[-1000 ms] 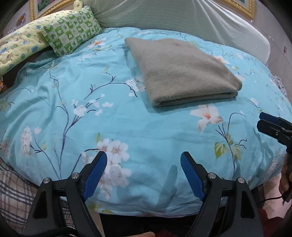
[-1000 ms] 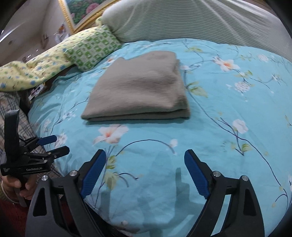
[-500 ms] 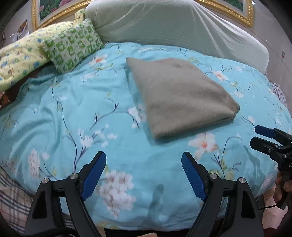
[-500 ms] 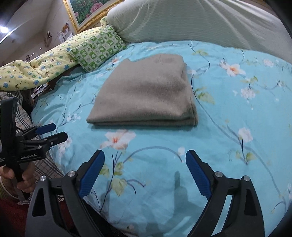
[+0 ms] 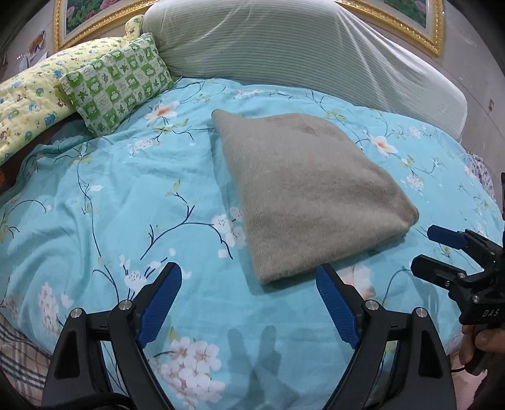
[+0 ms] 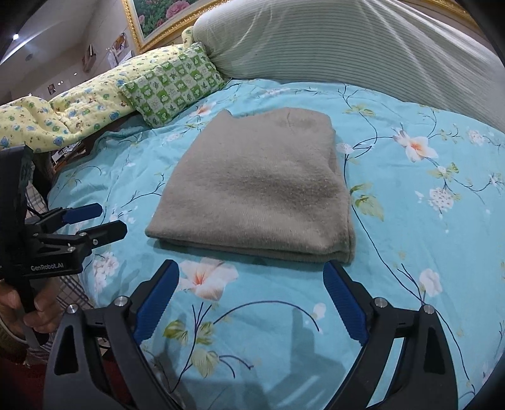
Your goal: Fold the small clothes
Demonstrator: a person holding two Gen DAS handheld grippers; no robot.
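One garment (image 5: 309, 195), grey-brown and knitted, lies folded into a flat rectangle near the middle of the quilt (image 5: 110, 195). From the right wrist view the garment (image 6: 255, 186) shows stacked layers along its near edge and its right side. Nothing rests on it.

The quilt is turquoise with white and peach blossoms on dark branches. It is lightly creased around the garment. Behind it sit three cushions: one green checked pillow (image 5: 116, 85), one yellow printed pillow (image 5: 28, 97) beside it to the left, and one large striped bolster (image 5: 300, 47) across the back. The checked pillow lies near the garment's far left corner, apart from it. A gold picture frame (image 5: 61, 30) hangs on the wall behind. Plaid fabric (image 5: 15, 350) shows at the quilt's lower left edge.

Two grippers are in view, each hand-held. The left gripper (image 5: 249, 302) hovers over the quilt's near edge, level and pointing at the garment's near left corner, jaws spread wide and holding nothing. Its right finger (image 5: 336, 302) sits just short of the garment's edge. The right gripper (image 6: 251, 299) hovers likewise before the garment's near edge, jaws wide apart and empty. Each gripper appears side-on in the other's view, at the frame's edge, with only a narrow gap visible between the fingers from that angle. Part of a hand (image 6: 19, 312) grips the left handle.
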